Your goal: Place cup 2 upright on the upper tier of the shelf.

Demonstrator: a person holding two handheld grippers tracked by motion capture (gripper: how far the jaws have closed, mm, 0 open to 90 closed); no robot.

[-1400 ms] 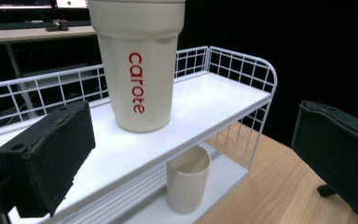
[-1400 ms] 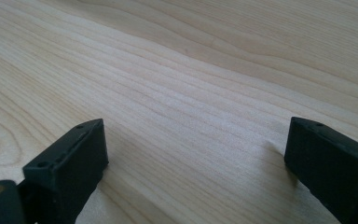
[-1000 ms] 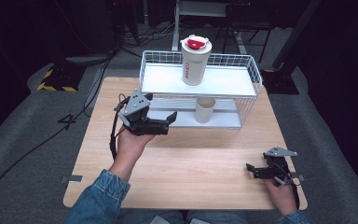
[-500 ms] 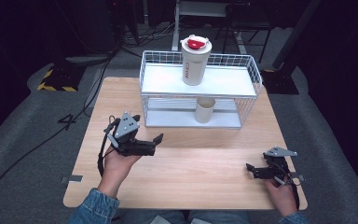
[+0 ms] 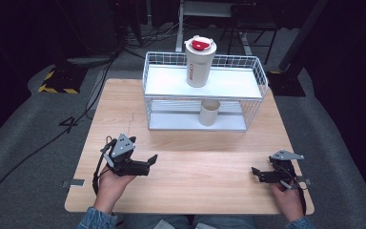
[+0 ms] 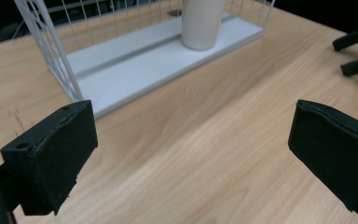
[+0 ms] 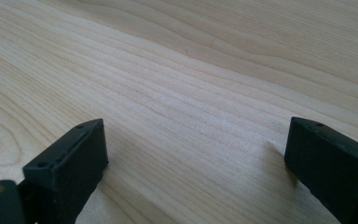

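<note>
A white tumbler with a red lid (image 5: 199, 62) stands upright on the top shelf of a white wire rack (image 5: 159, 83). A plain white cup (image 5: 209, 112) (image 6: 200, 23) stands on the rack's lower shelf. My left gripper (image 5: 150, 162) (image 6: 191, 154) hovers low over the table's near left, well in front of the rack, open with nothing between its jaws. My right gripper (image 5: 256, 173) (image 7: 196, 168) rests near the table's front right corner, open over bare wood. In the left gripper view the right gripper's fingertips (image 6: 354, 65) show at the far right.
The wooden table (image 5: 195, 157) carries the rack at its back middle. Cables and a yellow-black striped plate (image 5: 57, 81) lie on the grey floor to the left. A metal stand (image 5: 205, 9) rises behind the rack.
My left gripper has come down and back toward the table's near left, away from the rack. The right gripper has stayed where it was.
</note>
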